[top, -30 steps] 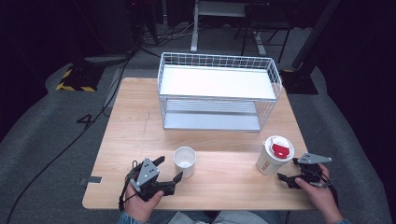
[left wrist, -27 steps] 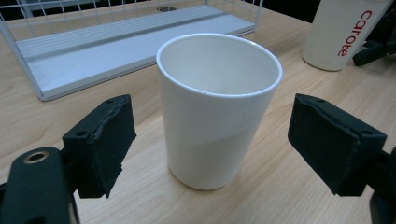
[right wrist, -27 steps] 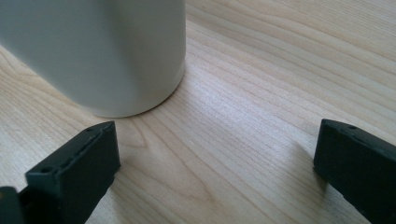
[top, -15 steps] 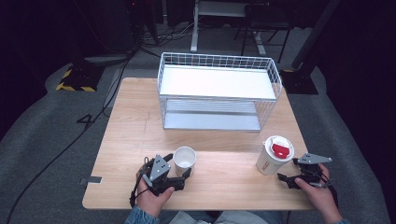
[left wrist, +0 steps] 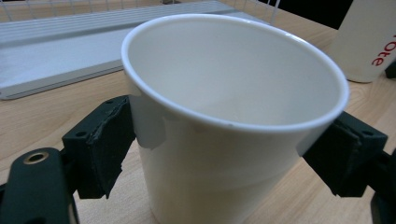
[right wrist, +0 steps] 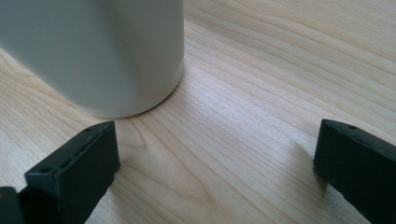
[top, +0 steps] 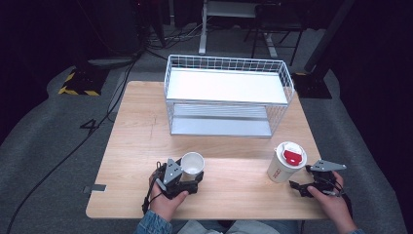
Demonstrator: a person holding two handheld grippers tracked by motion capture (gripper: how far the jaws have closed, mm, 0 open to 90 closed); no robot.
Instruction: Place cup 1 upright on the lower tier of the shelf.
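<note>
Near the table's [top: 136, 146] front edge, the left claw [top: 191, 179] pinches the open white cup [left wrist: 224, 140].

My white paper cup [top: 192, 164] stands upright and empty near the front edge of the table, mouth open upward, its smooth wall flaring to a rolled rim; to its right, well apart, my lidded cup [top: 286, 162] stands upright, white with a red-marked lid

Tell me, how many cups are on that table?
2. An open white cup stands near the front left, between the left claw's jaws. A lidded cup with a red top stands front right, by the right claw.
</note>
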